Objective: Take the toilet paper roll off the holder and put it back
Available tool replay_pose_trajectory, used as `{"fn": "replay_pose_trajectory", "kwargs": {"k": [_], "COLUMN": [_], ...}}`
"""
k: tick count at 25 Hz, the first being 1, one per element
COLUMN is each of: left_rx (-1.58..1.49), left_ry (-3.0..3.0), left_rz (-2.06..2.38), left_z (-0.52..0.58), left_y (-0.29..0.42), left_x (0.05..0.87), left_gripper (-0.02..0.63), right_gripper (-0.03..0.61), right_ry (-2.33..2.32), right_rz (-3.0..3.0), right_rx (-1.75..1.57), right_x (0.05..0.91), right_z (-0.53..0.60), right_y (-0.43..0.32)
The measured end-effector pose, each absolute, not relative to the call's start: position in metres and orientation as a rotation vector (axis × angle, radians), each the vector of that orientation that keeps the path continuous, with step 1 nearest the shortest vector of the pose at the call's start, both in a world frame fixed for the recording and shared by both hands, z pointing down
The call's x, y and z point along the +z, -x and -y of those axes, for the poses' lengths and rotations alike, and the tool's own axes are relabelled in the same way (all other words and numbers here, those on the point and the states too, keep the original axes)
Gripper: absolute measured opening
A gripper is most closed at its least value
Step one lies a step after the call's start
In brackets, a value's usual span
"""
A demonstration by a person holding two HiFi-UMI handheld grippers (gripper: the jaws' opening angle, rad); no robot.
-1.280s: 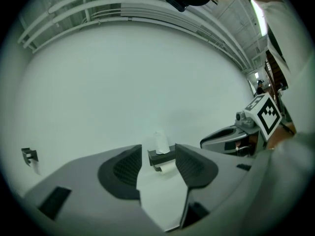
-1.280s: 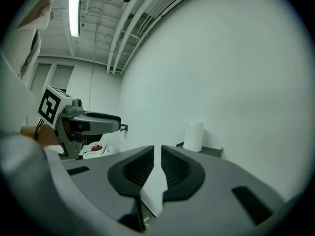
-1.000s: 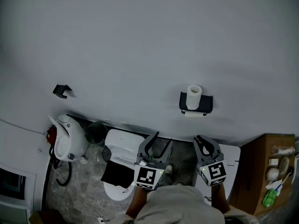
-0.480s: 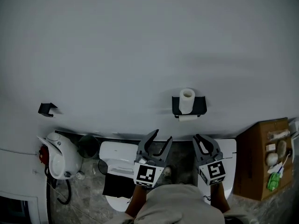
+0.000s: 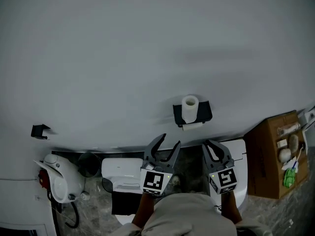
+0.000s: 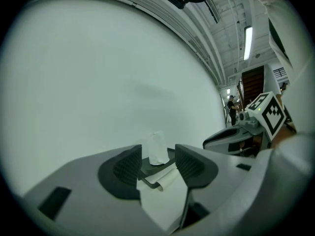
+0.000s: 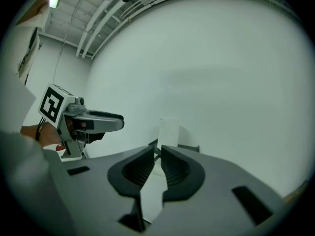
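Note:
A white toilet paper roll [image 5: 189, 107] stands upright on the shelf of a black wall holder [image 5: 204, 113]. A loose sheet [image 5: 193, 125] hangs under the shelf. Both grippers hover low, short of the wall and apart from the holder. My left gripper [image 5: 168, 140] is below and left of the roll, its jaws a little apart with nothing between them. Below and slightly right of the holder, my right gripper [image 5: 214, 149] has its jaws almost together and empty. The left gripper view shows the roll [image 6: 157, 149] past my left gripper [image 6: 158, 167]. In the right gripper view the roll [image 7: 169, 132] rises beyond my right gripper [image 7: 158, 168].
A white toilet [image 5: 123, 173] sits on the floor below the left gripper. Left of it are a dark bin [image 5: 88, 163] and a white appliance [image 5: 56, 178]. A black hook [image 5: 39, 131] is on the wall. A brown cabinet [image 5: 268, 156] with small items stands at the right.
The head view has shifted: the holder and roll now sit lower and further left in the picture, closer above the grippers. Both grippers keep their pose and jaw spacing.

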State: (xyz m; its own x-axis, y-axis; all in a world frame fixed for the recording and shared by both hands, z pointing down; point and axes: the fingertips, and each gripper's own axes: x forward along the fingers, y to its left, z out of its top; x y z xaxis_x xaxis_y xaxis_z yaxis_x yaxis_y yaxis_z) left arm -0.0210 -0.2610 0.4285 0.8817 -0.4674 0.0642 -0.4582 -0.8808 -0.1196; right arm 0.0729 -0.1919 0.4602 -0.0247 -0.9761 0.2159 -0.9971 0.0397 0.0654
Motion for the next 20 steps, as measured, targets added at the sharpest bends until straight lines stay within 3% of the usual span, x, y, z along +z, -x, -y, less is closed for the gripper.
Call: {"fn": "replay_pose_trajectory", "kwargs": {"k": [20], "left_rx": [-0.174], "left_ry": [2.996], "left_rz": [-0.581], "left_z": [0.300], "left_y": [-0.029], "left_x": [0.439], "left_gripper": [0.221], "right_gripper": [0.040], "right_ry": [-2.131], "right_rz": [2.016], "right_rx": [0.197], "right_x": [0.470], "right_z": [0.218], "right_y": [-0.108]}}
